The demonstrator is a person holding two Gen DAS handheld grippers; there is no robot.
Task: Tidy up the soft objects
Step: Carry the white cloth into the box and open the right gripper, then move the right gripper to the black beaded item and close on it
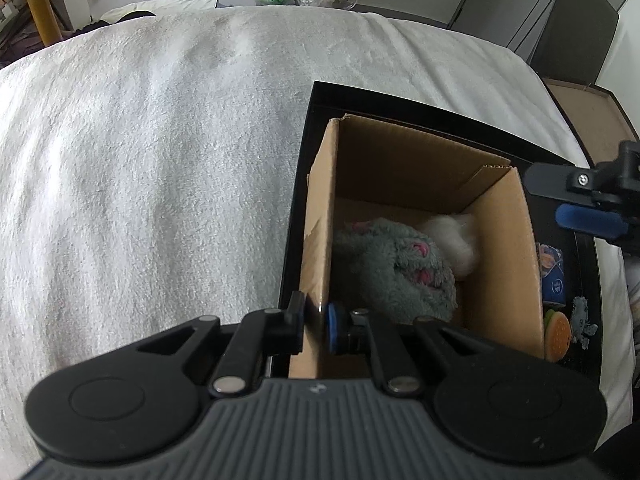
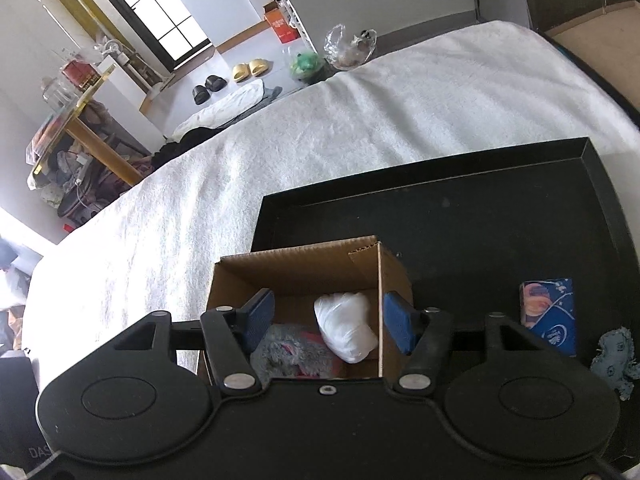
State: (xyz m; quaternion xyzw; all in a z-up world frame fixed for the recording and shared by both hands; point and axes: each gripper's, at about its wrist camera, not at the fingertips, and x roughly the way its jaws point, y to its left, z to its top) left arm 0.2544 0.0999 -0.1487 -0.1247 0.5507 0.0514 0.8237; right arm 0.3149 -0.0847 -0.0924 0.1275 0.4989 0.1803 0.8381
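A white fluffy blanket covers the bed, and on it lies a shallow black rectangular tray. An open brown cardboard box stands upright in the tray, toward the tray's side nearest the open blanket. Inside the box lies a grey-green plush toy with pink paw pads, and touching it, deeper in the box, a white soft bundle wrapped in clear plastic. Outside the box, on the tray floor beside the box wall away from the blanket, lies a blue printed packet; just beside it are a pale blue-grey rag doll and a small burger-shaped toy. The left gripper is nearly closed, pinching the box wall on the blanket side between a black finger outside and a blue pad inside. The right gripper hangs over the box with its jaws wide apart and holds nothing; one blue pad sits outside the box wall, the other above the interior.
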